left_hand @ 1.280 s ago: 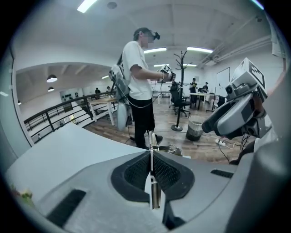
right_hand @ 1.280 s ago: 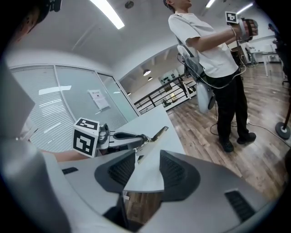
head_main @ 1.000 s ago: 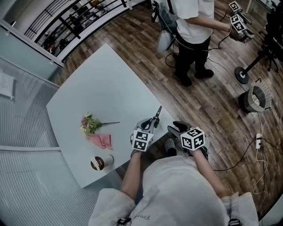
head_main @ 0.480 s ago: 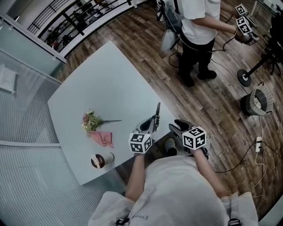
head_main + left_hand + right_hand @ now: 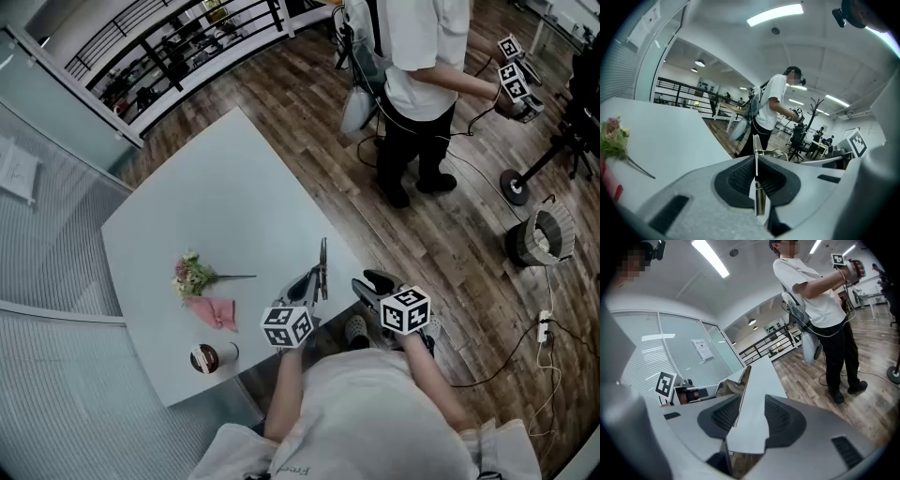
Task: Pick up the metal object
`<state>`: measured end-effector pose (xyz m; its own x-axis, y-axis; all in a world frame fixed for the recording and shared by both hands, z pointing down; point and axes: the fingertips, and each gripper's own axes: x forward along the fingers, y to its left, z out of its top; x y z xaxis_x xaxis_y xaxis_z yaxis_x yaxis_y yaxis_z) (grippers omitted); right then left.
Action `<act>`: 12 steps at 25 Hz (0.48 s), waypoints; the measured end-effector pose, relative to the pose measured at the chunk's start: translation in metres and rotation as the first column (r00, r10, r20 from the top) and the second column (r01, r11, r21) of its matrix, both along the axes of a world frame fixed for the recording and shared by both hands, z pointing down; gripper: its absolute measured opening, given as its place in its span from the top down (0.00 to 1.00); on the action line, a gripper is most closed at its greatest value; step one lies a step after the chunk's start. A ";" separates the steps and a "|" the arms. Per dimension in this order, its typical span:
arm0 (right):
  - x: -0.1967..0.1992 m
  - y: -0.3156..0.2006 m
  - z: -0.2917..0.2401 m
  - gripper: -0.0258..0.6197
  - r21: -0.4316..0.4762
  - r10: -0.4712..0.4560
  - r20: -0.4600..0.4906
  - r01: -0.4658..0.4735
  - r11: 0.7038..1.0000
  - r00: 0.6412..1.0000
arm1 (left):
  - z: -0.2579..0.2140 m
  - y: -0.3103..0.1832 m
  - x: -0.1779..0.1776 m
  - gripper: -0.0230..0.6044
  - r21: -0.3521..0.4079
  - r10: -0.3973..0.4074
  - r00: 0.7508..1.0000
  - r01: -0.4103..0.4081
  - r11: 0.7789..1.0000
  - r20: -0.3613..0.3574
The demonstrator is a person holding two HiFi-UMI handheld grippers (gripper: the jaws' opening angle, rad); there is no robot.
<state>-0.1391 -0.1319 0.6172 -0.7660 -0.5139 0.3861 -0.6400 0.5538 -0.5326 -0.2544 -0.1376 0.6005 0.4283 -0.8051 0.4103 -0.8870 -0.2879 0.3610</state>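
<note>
The metal object [image 5: 322, 267] is a thin flat strip that stands nearly upright above the near edge of the white table [image 5: 225, 197]. My left gripper [image 5: 307, 284] is shut on its lower part. In the left gripper view the strip [image 5: 756, 159] runs edge-on between the dark pads [image 5: 740, 176]. My right gripper [image 5: 373, 284] hangs just right of it, past the table's edge, open and empty. In the right gripper view the metal object [image 5: 732, 386] shows beyond the left pad [image 5: 723, 416], with bare table between the jaws.
A small flower bunch [image 5: 192, 274], a pink cloth [image 5: 214, 312] and a paper cup [image 5: 212, 356] lie on the table's left part. Another person [image 5: 422, 66] stands on the wooden floor beyond the table, holding grippers. Cables and a basket [image 5: 542, 223] are at the right.
My left gripper has drawn back a little toward me with the metal object, which now stands more upright. The right gripper has hardly moved.
</note>
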 end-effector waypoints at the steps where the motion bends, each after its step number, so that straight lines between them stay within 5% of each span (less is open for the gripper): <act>1: -0.002 -0.001 0.000 0.71 -0.001 0.000 0.001 0.000 1.000 1.000 | 0.000 0.000 -0.002 0.95 -0.002 -0.006 1.000 0.006 1.000 -0.012; 12: -0.009 0.003 0.003 0.71 -0.011 -0.030 0.004 0.030 0.999 1.000 | -0.002 0.003 -0.002 0.95 -0.012 -0.032 0.997 0.031 0.999 -0.064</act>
